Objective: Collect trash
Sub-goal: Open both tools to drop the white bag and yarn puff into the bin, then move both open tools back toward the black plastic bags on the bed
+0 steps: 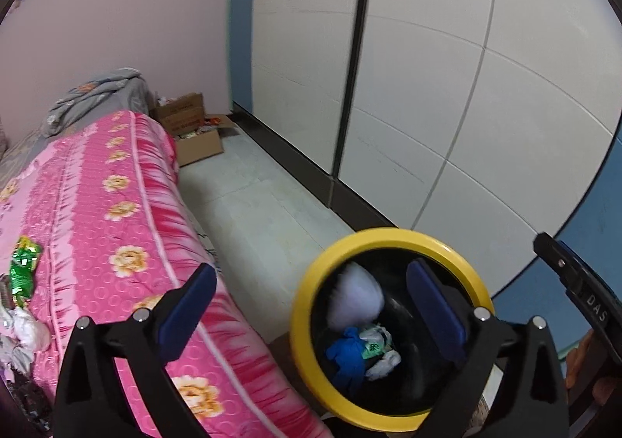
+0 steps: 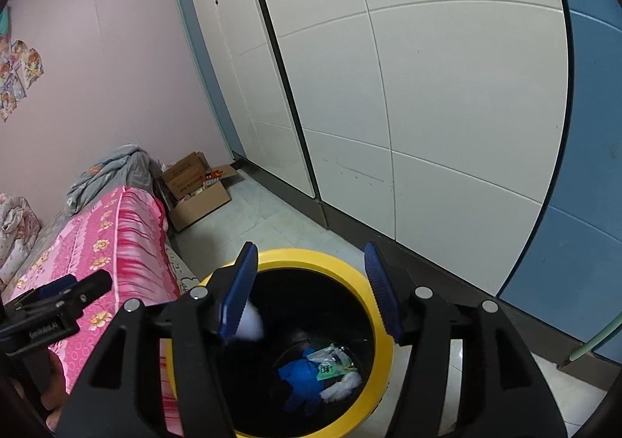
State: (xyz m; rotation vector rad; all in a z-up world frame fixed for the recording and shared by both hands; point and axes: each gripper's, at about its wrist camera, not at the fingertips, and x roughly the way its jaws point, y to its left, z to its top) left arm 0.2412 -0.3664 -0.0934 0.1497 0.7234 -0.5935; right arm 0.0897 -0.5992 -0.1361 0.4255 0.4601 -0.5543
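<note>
Tissue (image 2: 248, 319) below parted jaws (blurred) — in bin (image 2: 379, 321).

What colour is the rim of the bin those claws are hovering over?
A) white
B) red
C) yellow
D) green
C: the bin has a bright yellow ring around its black inside, seen below the open right claw and also in the left wrist view, with a blue glove among the trash in it.
</note>
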